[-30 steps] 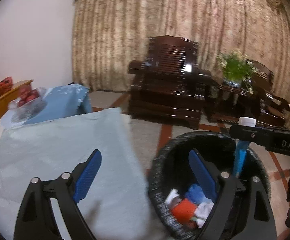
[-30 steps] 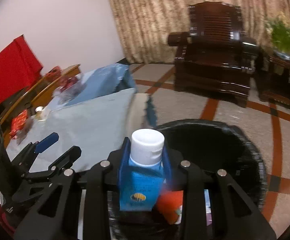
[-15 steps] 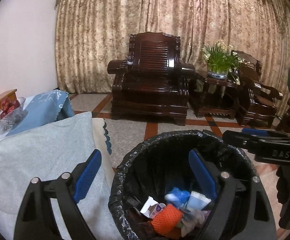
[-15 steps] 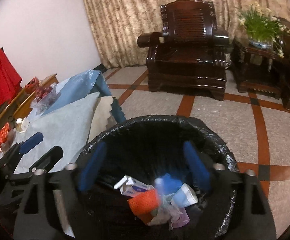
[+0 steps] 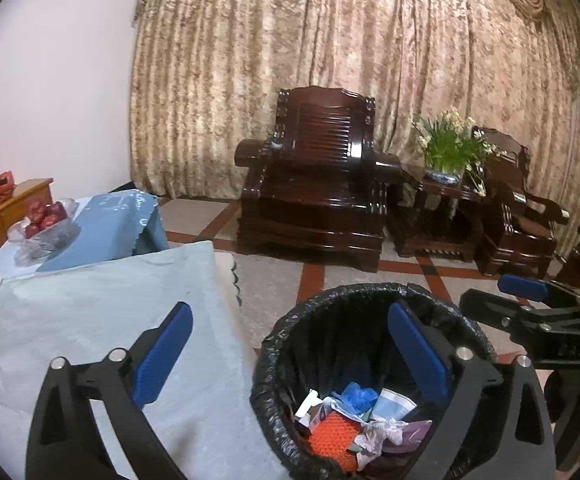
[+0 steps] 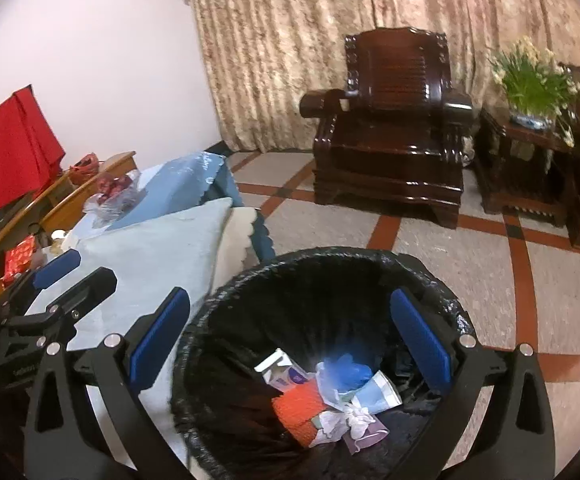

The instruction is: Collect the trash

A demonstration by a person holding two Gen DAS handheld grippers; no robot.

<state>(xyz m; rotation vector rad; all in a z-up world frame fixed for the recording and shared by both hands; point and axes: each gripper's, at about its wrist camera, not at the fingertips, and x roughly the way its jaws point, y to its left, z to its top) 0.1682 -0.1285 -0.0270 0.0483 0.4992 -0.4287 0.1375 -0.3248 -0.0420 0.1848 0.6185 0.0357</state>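
1. So the right gripper (image 6: 288,336) is empty now. A second ago it's clamped on a blue bottle with a white cap right over the bin; now its jaws are opening wide with nothing between them, just the black-lined trash bin (image 6: 456,312) below.
2. Can't pick the bottle out for sure in the pile. There's a blue lump (image 6: 348,372) sitting on top of the trash (image 6: 322,396) in the middle of the bin, next to an orange mesh thing (image 6: 296,408) and a small carton (image 6: 280,370), so my guess is it's gone in there.
3. Left gripper (image 5: 290,354) is empty too, its jaws opening a bit more, straddling the near-left rim of the bin and the edge of the light blue cloth on the bench (image 5: 90,312).
4. For the task: that's one item binned, I reckon. Both hands are free for the next piece.
5. Versus the earlier frame: the bottle is out of the right jaws, and the bin fills more of both views with its contents in plain sight.
6. The bench near the bin looks bare; the far-left clutter I can't judge as trash.
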